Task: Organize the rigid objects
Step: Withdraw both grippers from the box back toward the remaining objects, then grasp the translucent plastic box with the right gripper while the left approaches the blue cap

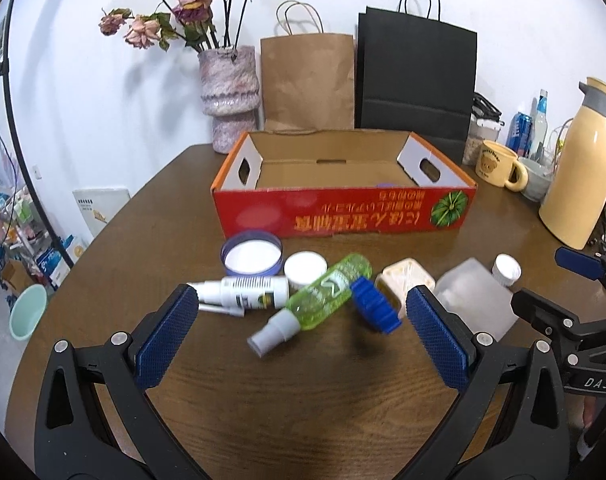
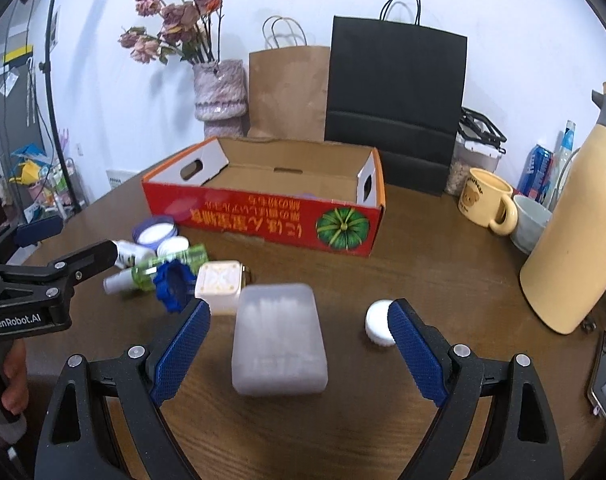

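Left wrist view showed the left hand-held gripper (image 1: 299, 332) spread wide and holding nothing, low over the brown surface (image 1: 287, 396). Just ahead of it lay the clutter to be sorted: a green spray bottle (image 1: 323, 292) on its side, a white spray bottle (image 1: 247, 292) touching it on the left, a blue cap (image 1: 373, 308) against it on the right, a white cap (image 1: 305, 266), a purple lid (image 1: 251, 256) and a cream square jar (image 1: 405, 280). Beyond them stood the red box (image 1: 343, 210), open-topped, with what looked like one small purple thing inside.

From the right wrist view, the right hand-held gripper (image 2: 299, 344) was likewise spread and empty, its fingers to either side of a frosted box (image 2: 279, 340) that lay flat between them — not yet touched, as far as could be told. A small white bottle cap (image 2: 377, 322) sat just beside the right finger.

Judging by this, the step in hand was the approach for a pick, with nearly everything not yet in the red box. The right side seemed the readier: it needed to come down, close across the frosted box's narrow width, and avoid clipping the white bottle cap. The left would have had to choose one piece from a touching cluster — the green spray bottle, lying slantwise, called for a turn of the wrist to meet it squarely.
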The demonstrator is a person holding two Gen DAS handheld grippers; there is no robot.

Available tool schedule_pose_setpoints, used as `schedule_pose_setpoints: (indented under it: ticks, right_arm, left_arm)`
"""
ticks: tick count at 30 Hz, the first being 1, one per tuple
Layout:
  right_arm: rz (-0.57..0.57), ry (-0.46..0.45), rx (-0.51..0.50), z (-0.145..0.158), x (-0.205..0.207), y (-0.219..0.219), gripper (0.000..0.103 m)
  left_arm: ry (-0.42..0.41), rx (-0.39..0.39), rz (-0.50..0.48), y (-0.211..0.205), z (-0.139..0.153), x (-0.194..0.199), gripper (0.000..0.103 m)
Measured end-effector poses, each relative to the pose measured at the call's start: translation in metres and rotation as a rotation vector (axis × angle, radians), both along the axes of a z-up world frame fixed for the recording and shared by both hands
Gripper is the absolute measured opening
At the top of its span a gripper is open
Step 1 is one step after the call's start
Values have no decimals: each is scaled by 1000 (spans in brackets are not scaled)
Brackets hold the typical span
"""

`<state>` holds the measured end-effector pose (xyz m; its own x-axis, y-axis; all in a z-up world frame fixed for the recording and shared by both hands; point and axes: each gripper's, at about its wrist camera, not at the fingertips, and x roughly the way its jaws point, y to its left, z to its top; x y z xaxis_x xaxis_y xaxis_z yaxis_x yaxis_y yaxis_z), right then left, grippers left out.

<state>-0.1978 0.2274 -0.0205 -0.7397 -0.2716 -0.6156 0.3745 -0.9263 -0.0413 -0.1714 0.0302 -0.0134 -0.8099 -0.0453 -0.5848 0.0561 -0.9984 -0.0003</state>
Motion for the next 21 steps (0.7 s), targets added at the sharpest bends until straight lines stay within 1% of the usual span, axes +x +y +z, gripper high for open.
schedule_pose_setpoints:
  ticks: [6,11,16,21]
  right_arm:
    - [12,-36,36,-17,6,0,94]
    - [21,-59,72,-26,6,0,94]
    - [21,-92,88,-34,-6,-2,94]
    - [41,-125,81,-43,-17,-11,94]
  left_arm:
    - [-35,-1,-2,0,-15,3,103]
    - [-32,-6,-5,1,-18,5,103]
    - [-46,8,3,-4,-21,1,103]
    - [-63,20,10,-7,-24,-2,103]
